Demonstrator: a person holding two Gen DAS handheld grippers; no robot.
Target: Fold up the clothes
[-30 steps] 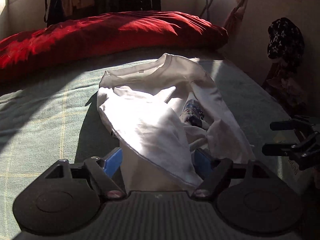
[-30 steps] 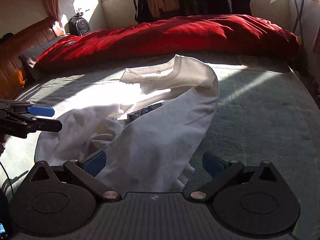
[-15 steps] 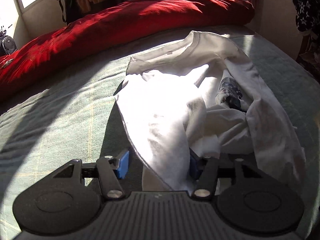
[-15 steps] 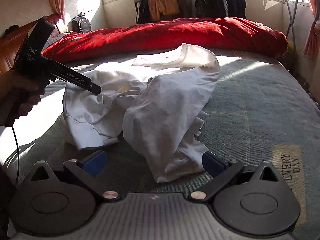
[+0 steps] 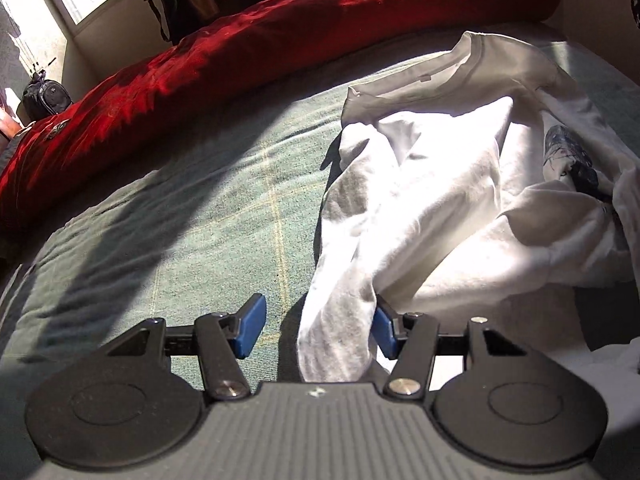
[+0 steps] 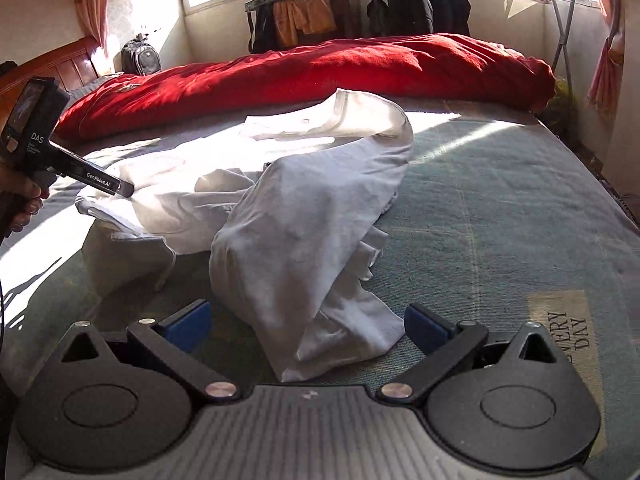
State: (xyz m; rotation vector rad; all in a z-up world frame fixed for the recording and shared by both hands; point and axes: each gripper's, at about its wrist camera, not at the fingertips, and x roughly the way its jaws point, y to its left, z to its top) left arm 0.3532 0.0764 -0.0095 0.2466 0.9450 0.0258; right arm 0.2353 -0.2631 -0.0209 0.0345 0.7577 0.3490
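Note:
A crumpled white T-shirt (image 5: pixel 440 200) lies on the green bed cover (image 5: pixel 180 220), collar at the far end and a dark print showing in its folds. My left gripper (image 5: pixel 318 332) stands half open over the near hem. A fold of cloth lies between its blue pads and rests against the right pad (image 5: pixel 386 334), while the left pad is clear of it. In the right wrist view the T-shirt (image 6: pixel 312 220) runs down to my right gripper (image 6: pixel 307 326), which is wide open with a loose flap lying between its pads, untouched.
A red duvet (image 6: pixel 320 68) is bunched along the far side of the bed. A hand holds the left gripper's body (image 6: pixel 40 128) at the left edge. A printed label (image 6: pixel 568 332) is on the cover (image 6: pixel 500 220) at the right. Dark coats (image 6: pixel 416 0) hang at the window.
The left jaws have narrowed around the hem, and that gripper has tilted down and swung left. The shirt has sunk onto the bed. The right gripper came lower, with its jaws still wide.

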